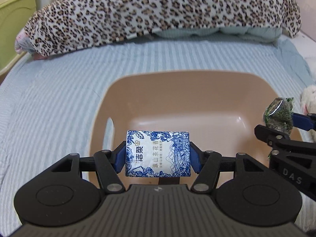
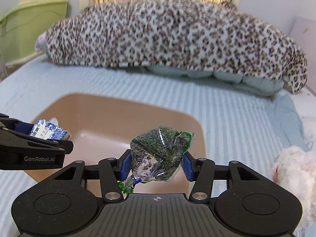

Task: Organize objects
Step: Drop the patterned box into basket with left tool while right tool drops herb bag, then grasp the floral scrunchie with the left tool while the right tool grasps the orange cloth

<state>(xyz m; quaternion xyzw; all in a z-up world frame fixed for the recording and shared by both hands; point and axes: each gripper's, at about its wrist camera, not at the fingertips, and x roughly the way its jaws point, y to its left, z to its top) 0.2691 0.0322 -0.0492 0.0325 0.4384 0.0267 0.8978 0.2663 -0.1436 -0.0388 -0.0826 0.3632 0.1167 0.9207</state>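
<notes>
My left gripper is shut on a blue-and-white tissue pack and holds it above the near left part of a tan plastic basin. The pack also shows in the right wrist view. My right gripper is shut on a clear bag of green dried herbs above the near right rim of the basin. The bag and right gripper show at the right edge of the left wrist view. The basin's inside looks bare.
The basin sits on a bed with a light blue striped sheet. A leopard-print blanket lies across the far side. A white plush toy lies at the right. A green cabinet stands at the far left.
</notes>
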